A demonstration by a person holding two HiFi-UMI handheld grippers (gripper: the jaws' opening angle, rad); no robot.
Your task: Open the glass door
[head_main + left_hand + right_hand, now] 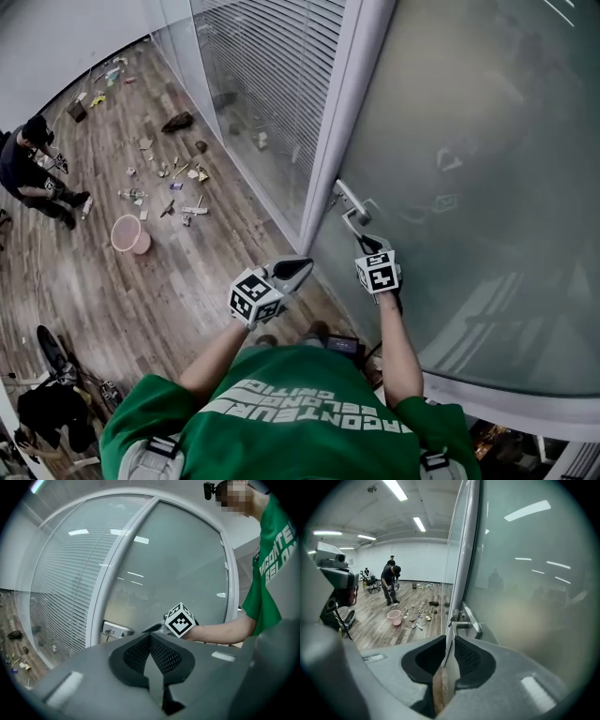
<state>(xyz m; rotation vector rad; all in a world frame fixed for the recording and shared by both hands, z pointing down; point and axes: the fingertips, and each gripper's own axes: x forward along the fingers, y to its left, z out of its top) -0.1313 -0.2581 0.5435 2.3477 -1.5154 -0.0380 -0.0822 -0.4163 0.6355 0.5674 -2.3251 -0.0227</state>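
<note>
One likely heavy frosted glass door (487, 169): take its rigid silver lever handle (352, 200).
The right gripper (450, 638) has jaws slightly apart, just before it; the left gripper (150, 635) has jaws closed, empty.

Too small to identify: floor clutter (174, 185); cropped: glass door (487, 169).

Lit brightly and evenly from above by ceiling strip lights (397, 489); cast only faint, short shadows on the wooden floor (141, 281). Mirrored those lights as pale bars across the frosted glass door (534, 588), elsewhere hazed to a milky grey. Bowed straight edges strongly in both gripper views, with corners vignetted to black; curved the head view more mildly. Held the distance fairly sharp, left the nearest foreground soft. Masked one small patch with mosaic.
</note>
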